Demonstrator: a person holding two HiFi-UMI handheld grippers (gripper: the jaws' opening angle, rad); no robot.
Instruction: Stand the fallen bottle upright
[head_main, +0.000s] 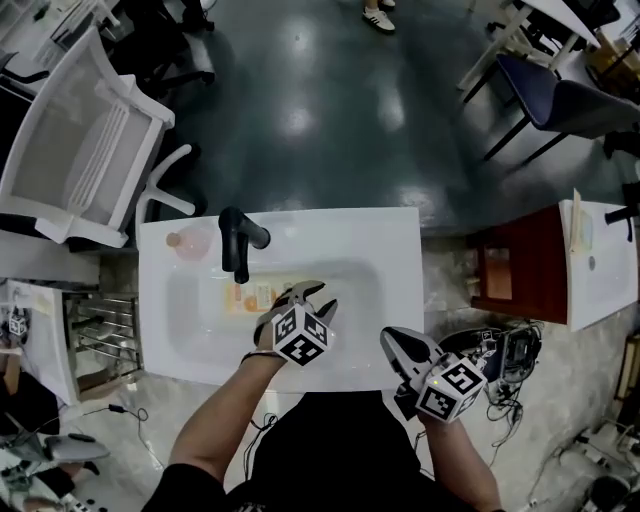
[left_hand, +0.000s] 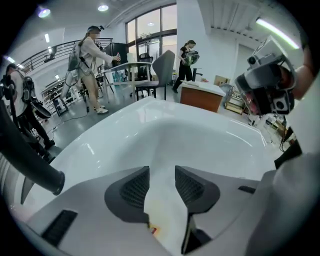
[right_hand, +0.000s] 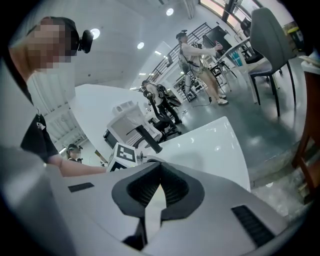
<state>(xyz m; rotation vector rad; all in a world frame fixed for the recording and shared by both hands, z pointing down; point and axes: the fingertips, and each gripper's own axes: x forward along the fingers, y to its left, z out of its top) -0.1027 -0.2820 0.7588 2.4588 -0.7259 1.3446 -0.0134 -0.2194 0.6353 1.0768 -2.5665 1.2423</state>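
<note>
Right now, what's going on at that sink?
A person is working over a white sink with tongs in each hand. A bottle with an orange label lies on its side in the basin, in front of the black faucet. The left tongs hang over the basin at the bottle's end, jaws apart, not gripping it. The right tongs are shut and empty, by the sink's near edge. The bottle is not yet upright.

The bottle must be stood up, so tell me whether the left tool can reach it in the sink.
Probably yes. The left tool hangs open over the white sink basin right beside the pale, orange-labelled plastic bottle; the black faucet stands behind, not between.
</note>
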